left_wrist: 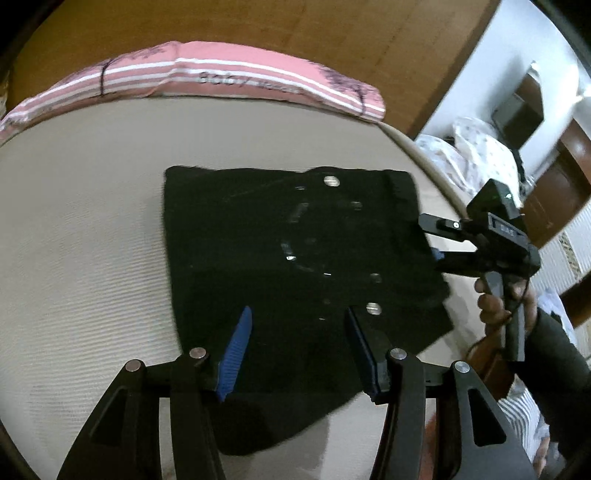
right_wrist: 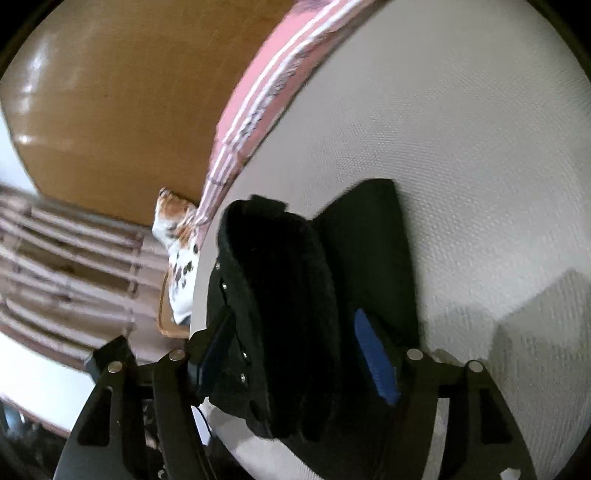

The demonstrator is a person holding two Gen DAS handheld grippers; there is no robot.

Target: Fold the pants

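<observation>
The black pants lie folded into a square on the beige mattress, metal buttons facing up. My left gripper hovers open over their near edge, blue pads apart, holding nothing. My right gripper is at the pants' right edge, its jaws apart around the fabric edge. In the right wrist view the pants bulge up between the spread fingers of the right gripper; the blue pad lies against the cloth.
A pink striped pillow lies along the mattress's far edge, with a wooden headboard behind. To the right are bedding and dark furniture. The mattress edge runs close to the right gripper.
</observation>
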